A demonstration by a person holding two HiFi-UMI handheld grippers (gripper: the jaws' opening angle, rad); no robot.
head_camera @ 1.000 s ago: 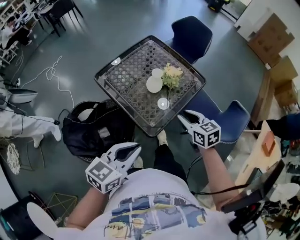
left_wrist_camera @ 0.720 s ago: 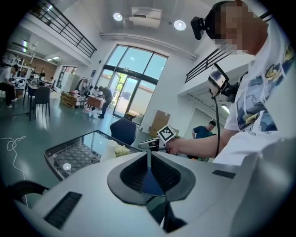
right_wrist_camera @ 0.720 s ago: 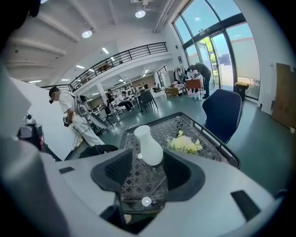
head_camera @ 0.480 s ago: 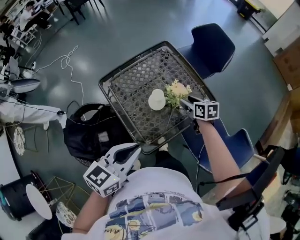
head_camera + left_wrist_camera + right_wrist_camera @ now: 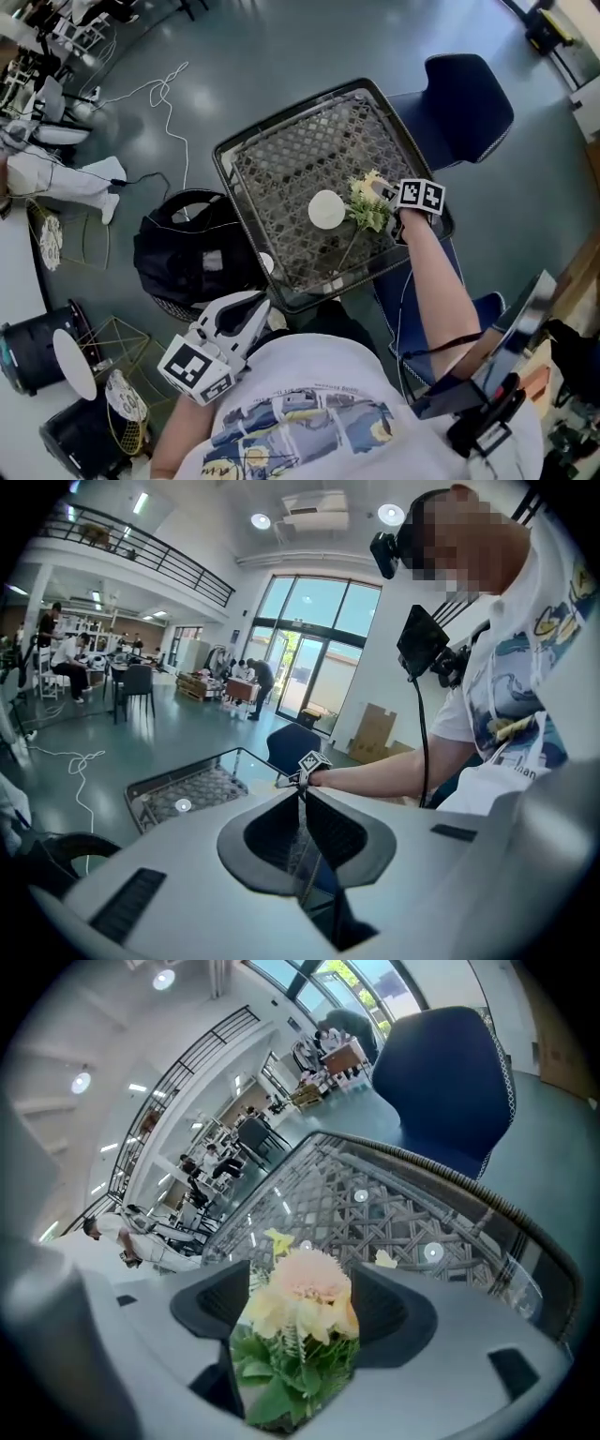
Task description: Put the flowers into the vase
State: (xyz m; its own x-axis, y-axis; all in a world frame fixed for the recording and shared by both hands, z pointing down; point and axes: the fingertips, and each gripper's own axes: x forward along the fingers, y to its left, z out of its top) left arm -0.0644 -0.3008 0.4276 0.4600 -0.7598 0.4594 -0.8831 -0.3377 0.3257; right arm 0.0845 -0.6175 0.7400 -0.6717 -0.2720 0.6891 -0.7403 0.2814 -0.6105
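A bunch of cream and pale pink flowers (image 5: 366, 200) with green leaves lies on the glass-topped wicker table (image 5: 281, 141), its thin stem running toward the near edge. Just left of the blooms stands the round white vase (image 5: 326, 208). My right gripper (image 5: 386, 195) reaches over the table's right side, and its jaws are opening with the flower heads (image 5: 298, 1307) between them. The pads stand apart from the blooms. My left gripper (image 5: 247, 315) hangs off the table near my body, its jaws shut and empty (image 5: 301, 791).
A blue chair (image 5: 467, 98) stands behind the table and another (image 5: 480, 314) under my right arm. A black bag (image 5: 192, 253) and a white cable (image 5: 159, 94) lie on the floor to the left. Wire stools (image 5: 112, 356) stand at lower left.
My right gripper has swung forward and down over the table to the flowers, and its jaws have spread around them. The left gripper has dropped back toward my body.
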